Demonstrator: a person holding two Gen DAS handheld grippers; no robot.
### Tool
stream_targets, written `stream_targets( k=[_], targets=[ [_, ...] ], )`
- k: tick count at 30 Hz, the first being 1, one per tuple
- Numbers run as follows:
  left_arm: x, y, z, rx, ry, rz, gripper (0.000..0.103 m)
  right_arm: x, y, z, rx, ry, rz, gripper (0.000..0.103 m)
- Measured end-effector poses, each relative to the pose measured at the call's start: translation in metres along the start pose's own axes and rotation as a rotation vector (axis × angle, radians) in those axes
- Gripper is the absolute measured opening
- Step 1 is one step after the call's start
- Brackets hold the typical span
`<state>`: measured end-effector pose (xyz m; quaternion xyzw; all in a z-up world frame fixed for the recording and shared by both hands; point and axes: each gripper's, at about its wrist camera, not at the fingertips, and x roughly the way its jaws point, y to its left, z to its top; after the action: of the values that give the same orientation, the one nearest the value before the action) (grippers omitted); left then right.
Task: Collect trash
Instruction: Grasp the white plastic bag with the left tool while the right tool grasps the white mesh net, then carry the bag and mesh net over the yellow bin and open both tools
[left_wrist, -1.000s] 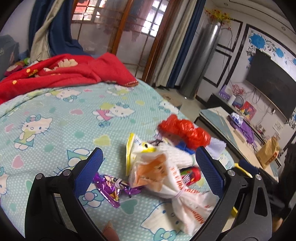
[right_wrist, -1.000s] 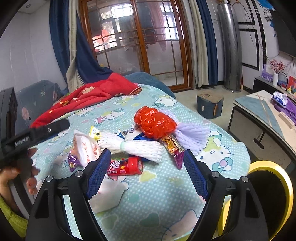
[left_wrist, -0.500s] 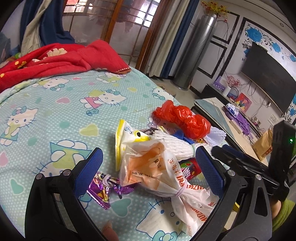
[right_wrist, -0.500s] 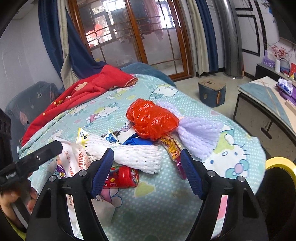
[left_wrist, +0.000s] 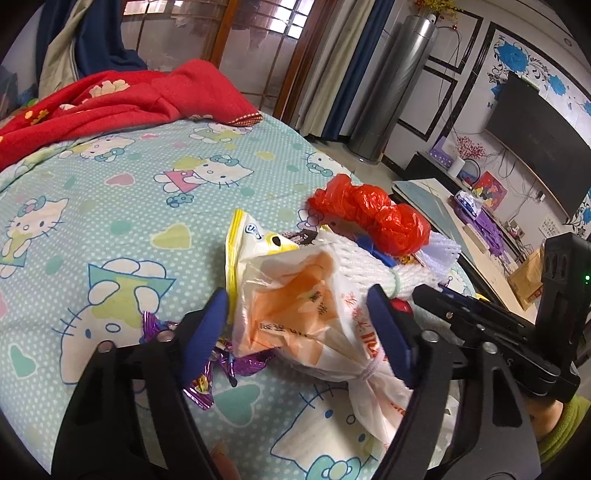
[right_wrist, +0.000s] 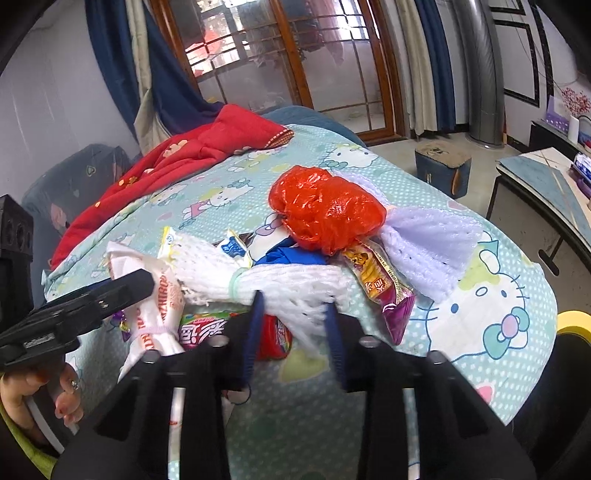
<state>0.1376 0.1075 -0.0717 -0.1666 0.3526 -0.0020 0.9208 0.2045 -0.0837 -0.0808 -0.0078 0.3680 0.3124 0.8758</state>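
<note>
Left wrist view: the left gripper (left_wrist: 297, 325) is closing around the white plastic bag (left_wrist: 310, 317), which lies on the bedsheet (left_wrist: 122, 206); pads not yet pressing it.
Right wrist view: the right gripper (right_wrist: 293, 325) is closing, pinching the white foam net (right_wrist: 288, 284).
Progress: just begun; red bag (right_wrist: 325, 210), snack wrapper (right_wrist: 380, 288) and red can (right_wrist: 273, 338) are all uncollected.

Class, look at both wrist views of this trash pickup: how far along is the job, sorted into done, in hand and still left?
Done: nothing shows as collected; all litter lies on the bedspread.

In hand: the left gripper is closing around the white and orange plastic bag; the right gripper is closing on the white foam net.

Left: the red plastic bag, purple wrapper, red can and snack packet.
</note>
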Motion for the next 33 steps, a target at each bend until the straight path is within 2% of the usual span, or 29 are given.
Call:
stream_targets(
  k=[4,6,12,33],
  targets=[
    [-0.002,-0.003,0.0,0.016,0.007,0.005,0.057,-0.008,0.0,-0.002,-0.001,-0.02,0.001,0.014],
    [-0.004,-0.005,0.0,0.021,0.008,0.009,0.049,-0.012,0.0,-0.002,0.0,-0.031,0.001,0.014],
    [-0.011,-0.006,0.003,0.024,0.004,-0.01,0.041,-0.029,0.0,0.0,0.004,-0.07,0.011,0.013],
    [-0.062,-0.037,0.019,0.068,-0.135,-0.069,0.037,-0.093,0.002,0.0,-0.012,-0.181,0.013,0.013]
  ],
)
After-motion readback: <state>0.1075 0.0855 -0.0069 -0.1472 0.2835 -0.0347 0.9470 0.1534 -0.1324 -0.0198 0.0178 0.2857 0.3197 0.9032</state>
